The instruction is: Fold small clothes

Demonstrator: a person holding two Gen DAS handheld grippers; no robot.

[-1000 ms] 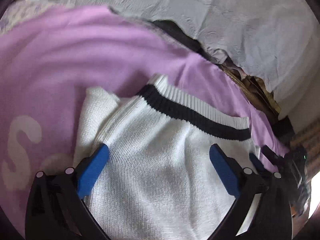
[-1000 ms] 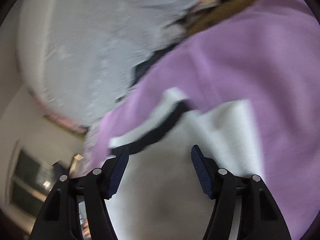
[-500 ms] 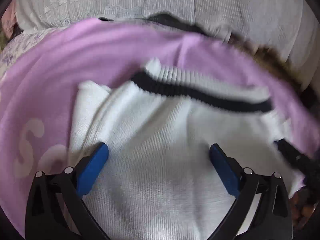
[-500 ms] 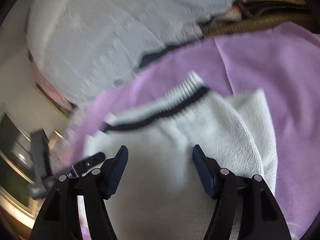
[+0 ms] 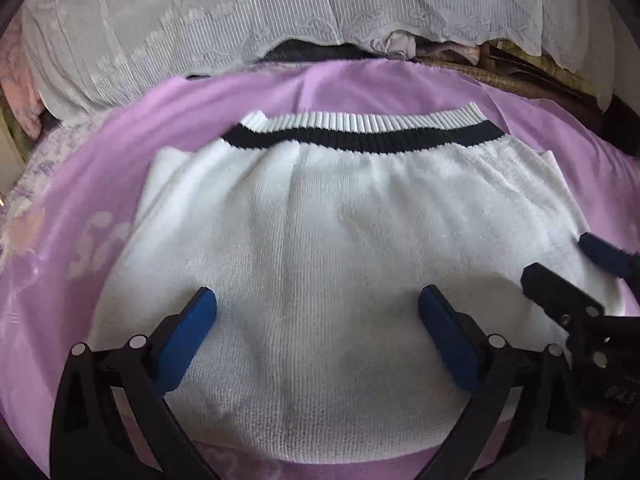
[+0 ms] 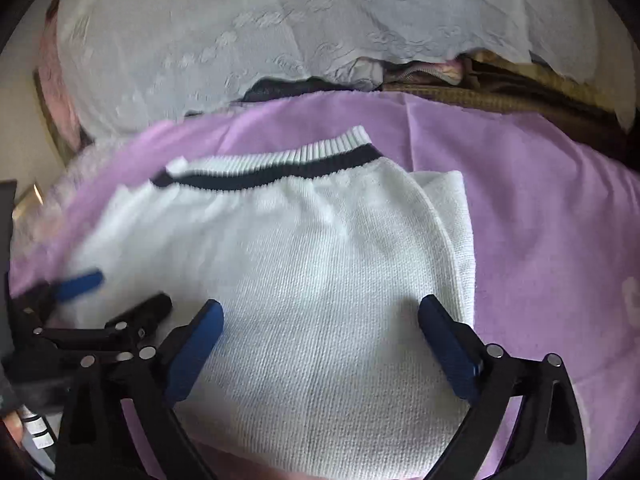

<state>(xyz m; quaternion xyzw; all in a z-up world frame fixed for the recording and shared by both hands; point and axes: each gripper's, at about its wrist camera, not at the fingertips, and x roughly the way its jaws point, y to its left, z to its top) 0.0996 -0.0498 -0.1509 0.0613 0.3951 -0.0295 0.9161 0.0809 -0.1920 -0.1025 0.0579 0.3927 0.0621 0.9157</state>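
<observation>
A small white knit garment (image 5: 340, 248) with a black stripe (image 5: 360, 140) and a ribbed white hem lies flat on a purple cloth (image 5: 80, 184). A folded part shows at its right side (image 6: 452, 208). My left gripper (image 5: 317, 300) hovers over the near half, open, blue pads wide apart and gripping nothing. My right gripper (image 6: 322, 310) is beside it over the garment's right half. Its jaws are opening, with only the flat knit beneath them. Each gripper shows in the other's view: the right gripper (image 5: 576, 268) and the left gripper (image 6: 116, 294).
A pale lace-patterned cover (image 5: 280, 20) rises behind the purple cloth. Dark and brown clothes (image 6: 500, 92) are piled at the back right, under that cover's edge. A light wall and a frame (image 6: 24, 128) are at the far left.
The right gripper's jaws have spread from narrow to wide. Both grippers have rolled and swung round, now facing the garment squarely side by side. The left jaws have stayed wide.
</observation>
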